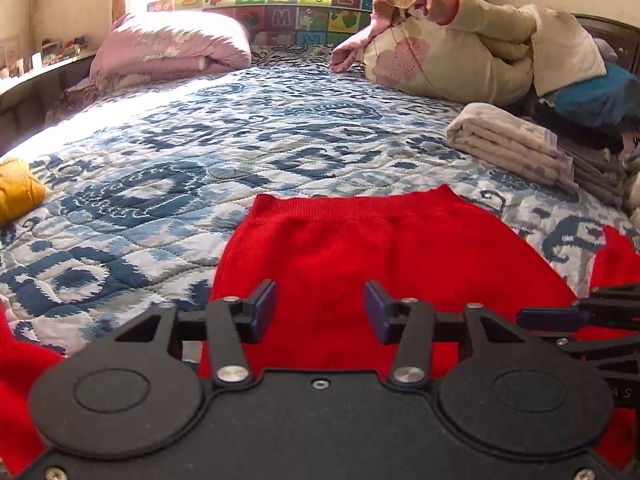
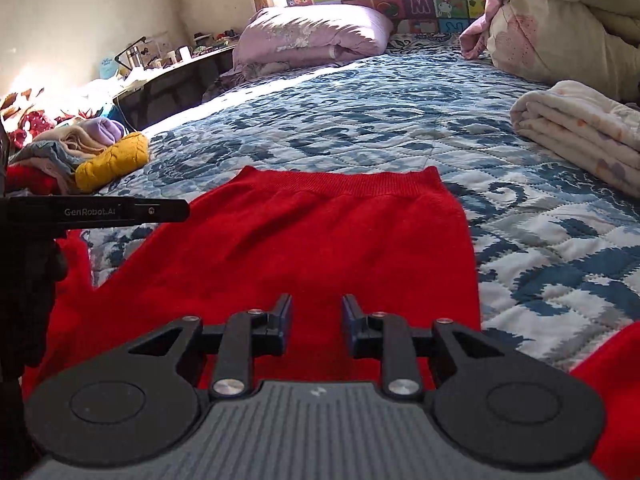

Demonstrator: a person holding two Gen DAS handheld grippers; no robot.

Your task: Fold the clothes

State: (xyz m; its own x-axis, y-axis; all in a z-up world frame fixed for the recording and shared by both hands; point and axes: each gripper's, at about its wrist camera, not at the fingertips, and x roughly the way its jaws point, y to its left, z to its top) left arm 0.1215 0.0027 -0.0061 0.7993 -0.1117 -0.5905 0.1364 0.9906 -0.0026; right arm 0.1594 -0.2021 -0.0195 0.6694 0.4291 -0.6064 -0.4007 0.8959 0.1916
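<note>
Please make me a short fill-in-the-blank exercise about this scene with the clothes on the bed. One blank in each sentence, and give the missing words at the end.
1. The knitted garment spread flat on the quilt is ____ in colour.
2. Both the left gripper and the right gripper have their jaws ____, with nothing between them.
3. The yellow knit lies near the bed's ____ edge in the right wrist view.
4. The cream blanket is neatly ____.

Missing words: red; open; left; folded
</note>
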